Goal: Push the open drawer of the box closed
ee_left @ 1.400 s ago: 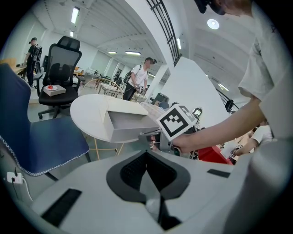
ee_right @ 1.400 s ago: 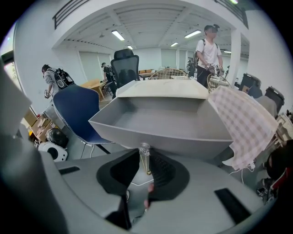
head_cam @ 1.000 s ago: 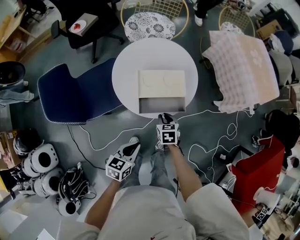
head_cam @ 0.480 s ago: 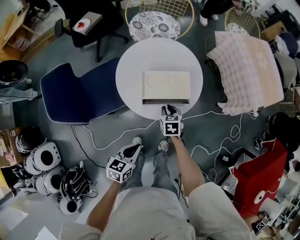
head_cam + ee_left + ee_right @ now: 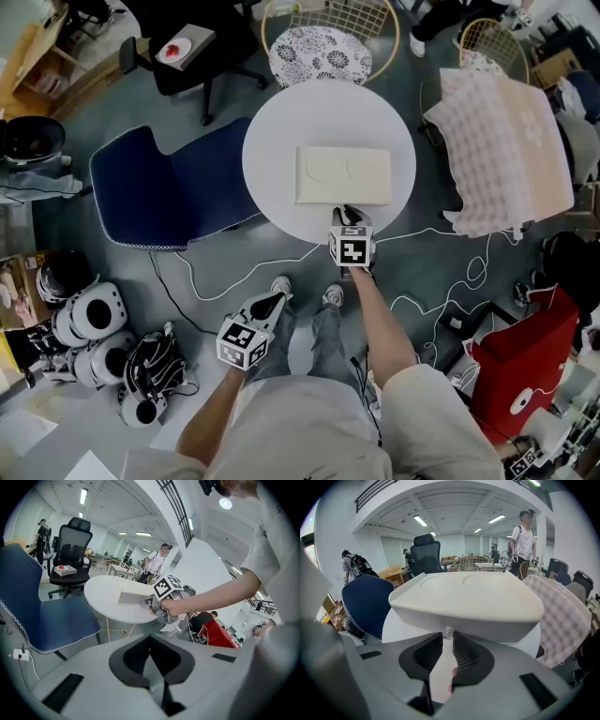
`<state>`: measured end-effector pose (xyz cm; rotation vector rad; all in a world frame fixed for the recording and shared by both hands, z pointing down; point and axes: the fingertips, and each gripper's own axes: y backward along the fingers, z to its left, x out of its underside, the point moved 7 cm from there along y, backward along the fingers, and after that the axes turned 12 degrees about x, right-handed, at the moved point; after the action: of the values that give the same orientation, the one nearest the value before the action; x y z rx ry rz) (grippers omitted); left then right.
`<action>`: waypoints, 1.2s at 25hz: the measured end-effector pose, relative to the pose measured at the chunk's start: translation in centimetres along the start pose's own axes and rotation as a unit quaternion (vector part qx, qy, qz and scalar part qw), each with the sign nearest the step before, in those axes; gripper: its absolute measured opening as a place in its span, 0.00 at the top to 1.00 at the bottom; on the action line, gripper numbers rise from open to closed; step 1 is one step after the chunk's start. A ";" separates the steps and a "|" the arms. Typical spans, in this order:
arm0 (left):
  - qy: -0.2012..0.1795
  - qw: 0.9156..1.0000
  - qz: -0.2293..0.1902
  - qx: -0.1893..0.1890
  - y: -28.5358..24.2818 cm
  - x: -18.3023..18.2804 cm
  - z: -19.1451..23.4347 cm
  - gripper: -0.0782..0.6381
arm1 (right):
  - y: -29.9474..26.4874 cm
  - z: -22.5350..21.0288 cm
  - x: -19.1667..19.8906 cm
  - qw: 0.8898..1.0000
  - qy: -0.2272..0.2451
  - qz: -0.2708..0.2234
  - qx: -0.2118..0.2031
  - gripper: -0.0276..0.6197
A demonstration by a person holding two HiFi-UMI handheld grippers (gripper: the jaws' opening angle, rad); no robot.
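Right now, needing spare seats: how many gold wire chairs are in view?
2: one wire chair beyond the round table, another upper right by the checked cloth. Others may be hidden.

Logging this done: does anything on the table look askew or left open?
Nothing stands out. The box sits flat on the round table, drawer front flush, right claw closed on its small knob.

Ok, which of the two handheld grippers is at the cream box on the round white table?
The right gripper, closed on the box's small clear knob; the left gripper hangs low, short of the table.
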<state>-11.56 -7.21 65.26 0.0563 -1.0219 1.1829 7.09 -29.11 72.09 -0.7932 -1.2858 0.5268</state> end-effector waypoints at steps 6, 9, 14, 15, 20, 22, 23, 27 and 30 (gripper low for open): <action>-0.004 1.000 -0.005 -0.002 0.3 -0.6 0.5 0.87 | 0.0 0.0 0.0 1.000 -0.010 0.001 -0.002 0.84; -0.008 1.000 -0.004 -0.001 0.4 -0.8 0.5 0.87 | 0.3 -0.1 -0.1 0.999 -0.031 0.004 -0.011 0.84; -0.010 1.000 -0.001 0.004 0.4 -1.0 0.1 0.87 | 1.7 0.0 1.7 0.999 -0.029 0.017 -0.020 0.82; -0.013 1.000 0.000 0.007 0.3 -1.1 0.0 0.87 | 2.2 0.0 2.0 0.999 -0.030 0.017 -0.020 0.82; -0.027 0.999 0.002 0.018 -0.5 -1.4 -0.7 0.87 | 4.5 0.2 3.0 0.999 -0.030 0.002 -0.026 0.82; -0.030 0.999 0.001 0.020 -0.7 -1.5 -1.1 0.87 | 5.5 0.3 3.3 0.999 -0.031 -0.005 -0.030 0.82; -0.033 0.999 0.000 0.021 -0.7 -1.5 -1.3 0.87 | 6.1 0.4 3.4 0.999 -0.030 -0.009 -0.032 0.82; -0.041 0.999 -0.005 0.026 -1.2 -1.8 -2.3 0.87 | 8.8 0.6 3.5 0.998 -0.026 -0.034 -0.037 0.83; -0.050 0.998 -0.011 0.033 -1.7 -2.4 -2.9 0.87 | 10.7 0.5 3.4 0.998 -0.026 -0.051 -0.035 0.87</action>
<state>-8.41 -8.17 62.74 0.1800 -1.0673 1.2038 8.25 -19.70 66.08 -0.7716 -1.3927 0.4238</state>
